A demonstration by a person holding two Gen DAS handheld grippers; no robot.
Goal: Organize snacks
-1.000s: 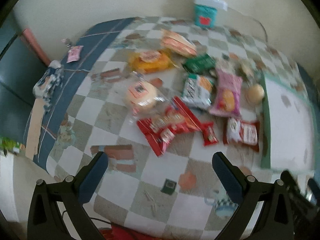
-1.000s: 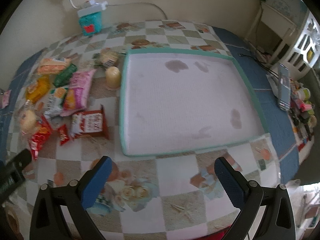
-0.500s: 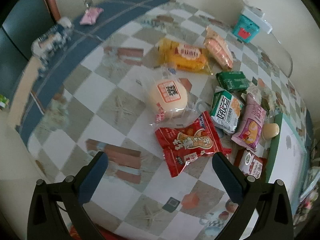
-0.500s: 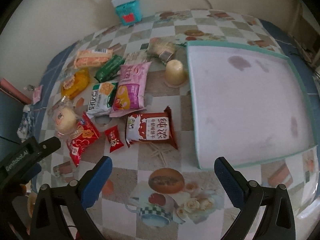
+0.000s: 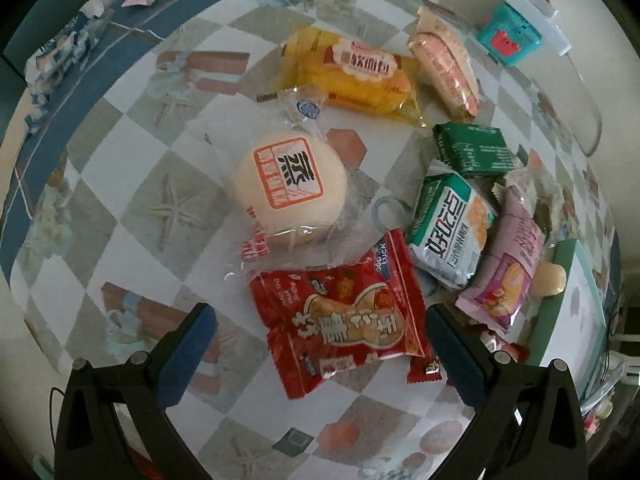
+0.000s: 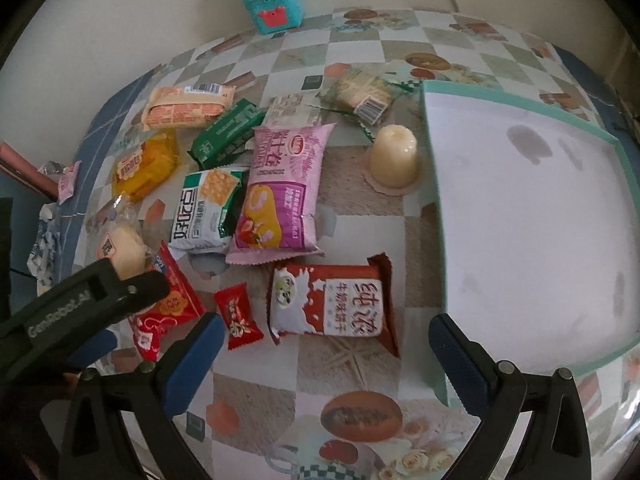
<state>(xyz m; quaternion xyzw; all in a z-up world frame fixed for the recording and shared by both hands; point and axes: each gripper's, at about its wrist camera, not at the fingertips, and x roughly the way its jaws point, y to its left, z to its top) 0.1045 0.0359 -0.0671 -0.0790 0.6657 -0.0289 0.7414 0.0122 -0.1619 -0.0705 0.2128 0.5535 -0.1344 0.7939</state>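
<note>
Several snack packs lie on the checked tablecloth. My left gripper (image 5: 320, 338) is open and hovers right over a red peanut pack (image 5: 340, 316), which lies between its fingers. Beyond it sit a round bun in clear wrap (image 5: 290, 186), a yellow cake pack (image 5: 360, 72) and a green-and-white cracker pack (image 5: 450, 228). My right gripper (image 6: 322, 354) is open just short of a red-and-white milk biscuit pack (image 6: 332, 304), with a small red candy (image 6: 238, 316) to its left. The pink pack (image 6: 280, 196) and a jelly cup (image 6: 394, 156) lie farther back. A white tray with a green rim (image 6: 434, 200) is at the right.
A teal box with a power strip on top (image 6: 274, 4) stands by the back wall. A dark green pack (image 6: 228, 130) and an orange pack (image 6: 186, 108) lie at the far left. The left gripper's body (image 6: 80, 304) shows at the left of the right wrist view.
Both grippers have moved left and lower toward the snack pile. The left one now hovers close over the red peanut pack; the right one has swung from the tray to the milk biscuit pack.
</note>
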